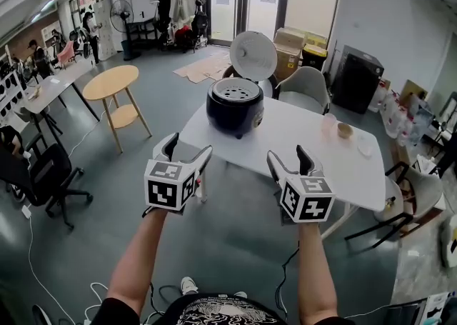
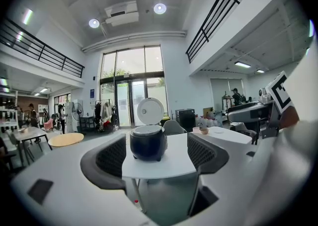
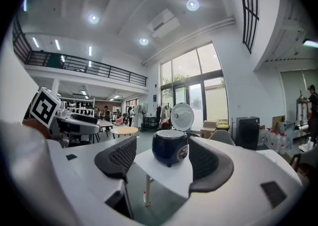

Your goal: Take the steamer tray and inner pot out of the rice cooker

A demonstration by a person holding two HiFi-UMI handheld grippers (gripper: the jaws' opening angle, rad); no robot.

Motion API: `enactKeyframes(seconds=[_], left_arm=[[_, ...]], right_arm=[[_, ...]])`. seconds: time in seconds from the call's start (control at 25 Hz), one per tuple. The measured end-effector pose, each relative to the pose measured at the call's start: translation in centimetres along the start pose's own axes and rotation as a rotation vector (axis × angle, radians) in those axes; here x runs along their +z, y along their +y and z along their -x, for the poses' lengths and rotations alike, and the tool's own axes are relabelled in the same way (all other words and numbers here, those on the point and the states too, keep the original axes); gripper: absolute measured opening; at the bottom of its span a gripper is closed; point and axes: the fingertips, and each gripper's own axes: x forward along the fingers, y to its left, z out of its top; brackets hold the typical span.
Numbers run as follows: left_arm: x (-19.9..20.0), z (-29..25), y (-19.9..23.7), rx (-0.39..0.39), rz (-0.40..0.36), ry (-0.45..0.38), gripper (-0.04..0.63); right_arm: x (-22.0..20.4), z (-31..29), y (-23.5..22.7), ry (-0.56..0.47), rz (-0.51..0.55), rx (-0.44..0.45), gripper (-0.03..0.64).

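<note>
A dark blue rice cooker [image 1: 235, 106] stands on the far left part of the white table [image 1: 300, 141] with its round lid [image 1: 253, 56] tipped up. A white perforated steamer tray [image 1: 236, 90] sits in its top; the inner pot is hidden below it. My left gripper [image 1: 189, 146] and right gripper [image 1: 287, 156] hover short of the table's near edge, both open and empty. The left gripper view frames the cooker [image 2: 147, 142] between the wide jaws of that gripper [image 2: 156, 158]. In the right gripper view the cooker [image 3: 170, 148] likewise shows between that gripper's [image 3: 164, 163] spread jaws.
A small bowl [image 1: 345, 130], a clear cup [image 1: 328, 125] and a plate [image 1: 365, 149] sit on the table's right side. Grey chairs [image 1: 305, 88] stand behind it, another chair [image 1: 414, 195] at its right. A round wooden table [image 1: 111, 82] and an office chair [image 1: 43, 173] are left.
</note>
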Motion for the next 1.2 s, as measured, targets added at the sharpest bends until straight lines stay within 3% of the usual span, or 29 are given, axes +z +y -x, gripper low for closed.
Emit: enactKeyframes(seconds=[0.28, 0.68, 1.2], left_arm=[[-0.4, -1.7, -2.4, 0.052, -0.004, 0.016, 0.401], [1.1, -1.4, -3.8, 0.116, -0.016, 0.003, 0.402], [1.5, -10.4, -4.4, 0.125, -0.027, 0.020, 0.402]], right_arm=[[-1.0, -0.1, -3.5, 0.007, 0.010, 0.049, 0.380], [-1.3, 0.2, -5.1, 0.011, 0.010, 0.106, 0.385], [-1.4, -6.9, -10.9, 0.013, 0.001, 0.145, 0.385]])
